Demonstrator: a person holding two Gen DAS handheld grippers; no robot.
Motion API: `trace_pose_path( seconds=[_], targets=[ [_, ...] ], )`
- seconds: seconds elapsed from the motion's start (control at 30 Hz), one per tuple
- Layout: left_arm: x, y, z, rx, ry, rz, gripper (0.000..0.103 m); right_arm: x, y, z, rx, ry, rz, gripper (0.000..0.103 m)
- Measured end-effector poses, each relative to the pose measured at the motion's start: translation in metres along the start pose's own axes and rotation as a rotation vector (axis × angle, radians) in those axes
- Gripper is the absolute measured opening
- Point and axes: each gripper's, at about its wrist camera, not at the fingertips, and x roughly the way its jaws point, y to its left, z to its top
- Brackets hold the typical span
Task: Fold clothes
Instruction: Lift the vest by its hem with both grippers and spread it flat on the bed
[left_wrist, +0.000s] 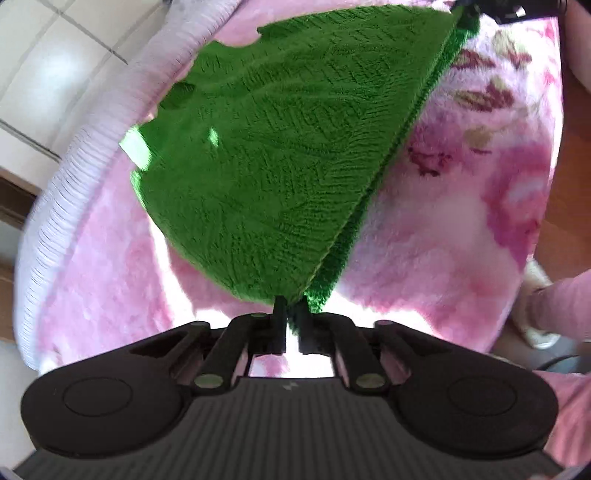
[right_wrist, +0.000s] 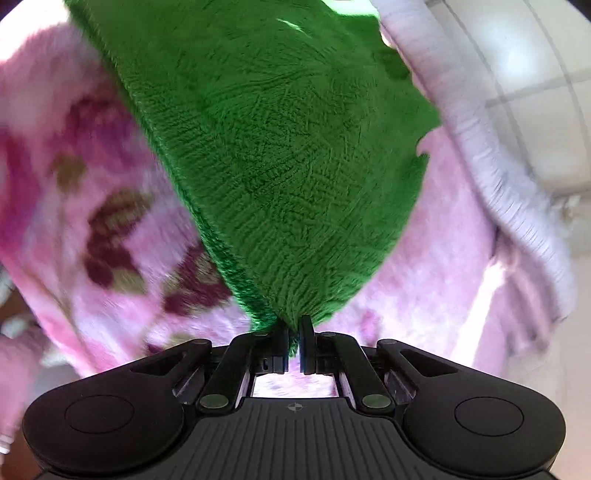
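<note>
A green knitted garment (left_wrist: 280, 147) hangs stretched above a pink floral blanket (left_wrist: 461, 206). My left gripper (left_wrist: 293, 306) is shut on one corner of the garment, its ribbed edge running up to the far corner. There the other gripper (left_wrist: 472, 14) pinches it at the top right. In the right wrist view my right gripper (right_wrist: 294, 325) is shut on the opposite corner of the same garment (right_wrist: 280, 147), which spreads up and away over the blanket (right_wrist: 92, 184).
A white ribbed blanket border (left_wrist: 81, 162) runs along the left, also in the right wrist view (right_wrist: 498, 177). White tiled floor (left_wrist: 44, 66) lies beyond it. A person's pink-clad leg and slipper (left_wrist: 543, 310) stand at the right on wooden floor.
</note>
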Motion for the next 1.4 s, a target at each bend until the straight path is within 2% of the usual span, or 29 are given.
trace_pose_path(
  seconds=[0.07, 0.1, 0.13, 0.2, 0.27, 0.33, 0.4, 0.47, 0.5, 0.63, 0.7, 0.73, 0.8, 0.83, 0.87, 0.93, 1.0, 1.1, 1.2, 1.23, 1.27, 1.33, 1.37, 1.4],
  targets=[
    [-0.003, 0.016, -0.004, -0.105, 0.026, -0.069, 0.016, -0.006, -0.009, 0.0, 0.051, 0.009, 0.063, 0.016],
    [-0.005, 0.024, -0.007, -0.163, 0.04, -0.104, 0.017, -0.014, -0.012, -0.006, 0.085, 0.011, 0.097, 0.025],
    [-0.006, 0.035, -0.01, -0.255, 0.055, -0.146, 0.019, -0.013, -0.024, -0.01, 0.175, 0.009, 0.139, 0.032],
    [-0.006, 0.061, -0.02, -0.468, 0.084, -0.234, 0.024, -0.012, -0.048, -0.018, 0.354, 0.004, 0.222, 0.035],
    [-0.001, 0.084, -0.032, -0.722, 0.086, -0.299, 0.038, -0.011, -0.072, -0.027, 0.534, -0.002, 0.304, 0.04],
    [0.007, 0.105, -0.045, -0.981, 0.076, -0.359, 0.042, -0.01, -0.096, -0.035, 0.714, -0.007, 0.386, 0.049],
    [0.022, 0.116, -0.056, -1.198, 0.064, -0.401, 0.047, -0.007, -0.119, -0.043, 0.897, -0.01, 0.466, 0.05],
    [0.039, 0.118, -0.064, -1.346, 0.076, -0.412, 0.051, 0.014, -0.133, -0.049, 1.099, 0.005, 0.524, 0.051],
    [0.048, 0.12, -0.069, -1.42, 0.082, -0.417, 0.05, 0.023, -0.136, -0.051, 1.158, 0.011, 0.551, 0.052],
    [0.066, 0.113, -0.069, -1.54, 0.046, -0.434, 0.048, 0.06, -0.144, -0.057, 1.392, 0.035, 0.659, 0.052],
    [0.063, 0.116, -0.062, -1.494, 0.021, -0.432, 0.022, 0.071, -0.144, -0.055, 1.447, 0.043, 0.68, 0.052],
    [0.061, 0.118, -0.057, -1.463, 0.009, -0.43, 0.005, 0.074, -0.143, -0.051, 1.448, 0.047, 0.678, 0.038],
    [0.056, 0.122, -0.048, -1.4, -0.015, -0.427, 0.004, 0.077, -0.143, -0.041, 1.419, 0.052, 0.67, 0.009],
    [0.053, 0.124, -0.043, -1.369, -0.027, -0.425, 0.004, 0.074, -0.145, -0.041, 1.425, 0.033, 0.684, 0.007],
    [0.051, 0.126, -0.039, -1.337, -0.039, -0.422, 0.004, 0.07, -0.148, -0.041, 1.43, 0.014, 0.697, 0.006],
    [0.024, 0.142, -0.032, -1.284, -0.123, -0.393, 0.004, 0.064, -0.154, -0.042, 1.441, -0.025, 0.725, 0.005],
    [0.001, 0.145, -0.03, -1.202, -0.137, -0.357, 0.004, 0.054, -0.159, -0.049, 1.477, -0.07, 0.777, 0.005],
    [-0.031, 0.148, -0.027, -1.071, -0.137, -0.304, 0.004, 0.045, -0.151, -0.064, 1.522, -0.031, 0.828, 0.004],
    [-0.025, 0.144, -0.03, -1.036, -0.068, -0.264, 0.007, 0.054, -0.119, -0.067, 1.469, 0.18, 0.784, 0.005],
    [-0.022, 0.142, -0.031, -1.028, -0.043, -0.251, 0.005, 0.054, -0.119, -0.061, 1.423, 0.197, 0.753, 0.006],
    [-0.019, 0.141, -0.032, -1.019, -0.018, -0.238, 0.0, 0.054, -0.118, -0.054, 1.377, 0.214, 0.722, 0.007],
    [-0.012, 0.138, -0.034, -1.001, 0.032, -0.212, 0.001, 0.053, -0.118, -0.041, 1.284, 0.246, 0.66, 0.013],
    [-0.009, 0.136, -0.035, -0.992, 0.057, -0.199, 0.002, 0.053, -0.117, -0.034, 1.237, 0.261, 0.629, 0.018],
    [-0.006, 0.135, -0.036, -0.983, 0.082, -0.186, 0.002, 0.053, -0.117, -0.028, 1.191, 0.277, 0.598, 0.03]
  ],
)
